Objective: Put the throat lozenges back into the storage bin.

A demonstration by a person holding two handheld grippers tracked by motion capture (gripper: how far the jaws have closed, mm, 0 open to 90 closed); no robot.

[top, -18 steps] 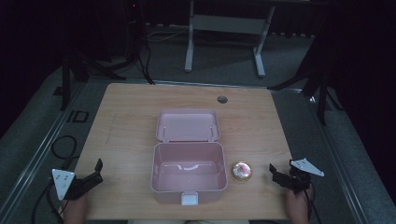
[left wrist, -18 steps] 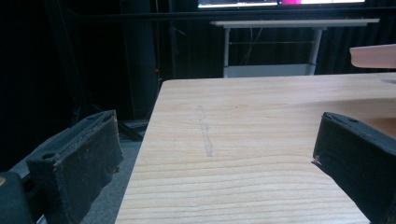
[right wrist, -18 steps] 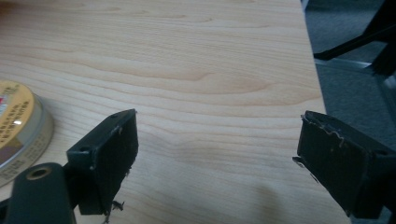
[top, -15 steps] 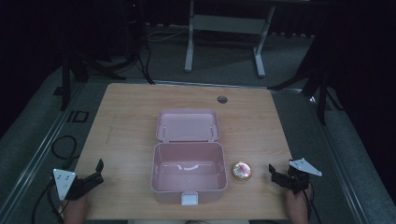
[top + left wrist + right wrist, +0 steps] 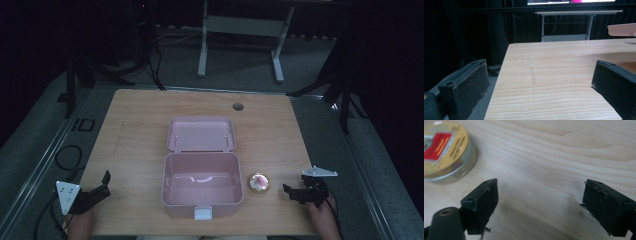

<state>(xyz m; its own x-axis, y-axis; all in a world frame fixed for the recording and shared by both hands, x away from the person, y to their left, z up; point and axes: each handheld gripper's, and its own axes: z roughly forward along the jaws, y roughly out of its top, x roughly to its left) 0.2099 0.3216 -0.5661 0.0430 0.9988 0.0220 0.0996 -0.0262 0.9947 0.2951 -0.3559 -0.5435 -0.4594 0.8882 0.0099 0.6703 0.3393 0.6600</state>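
— What are you going for?

— The small round tin [image 5: 259, 183], lying flat on the worktop [image 5: 140, 125] just beside the right wall of the open pink box [image 5: 202, 186]. My right tongs [image 5: 291, 192] sit near it on its far side from the box, jaws wide apart, holding nothing

— How will it handle?

— I'd guess light and stiff, with a smooth metal rim that may slip. It's low, so I'd take it across the rim, one jaw on each side, not from above the lid

— Does it fit the gap?

— In the right gripper view the tin [image 5: 445, 151] looks narrower than the opening, so yes, I think

— And the other side?

— My left tongs [image 5: 100, 187] rest at the worktop's left edge, jaws spread, empty, well apart from the box
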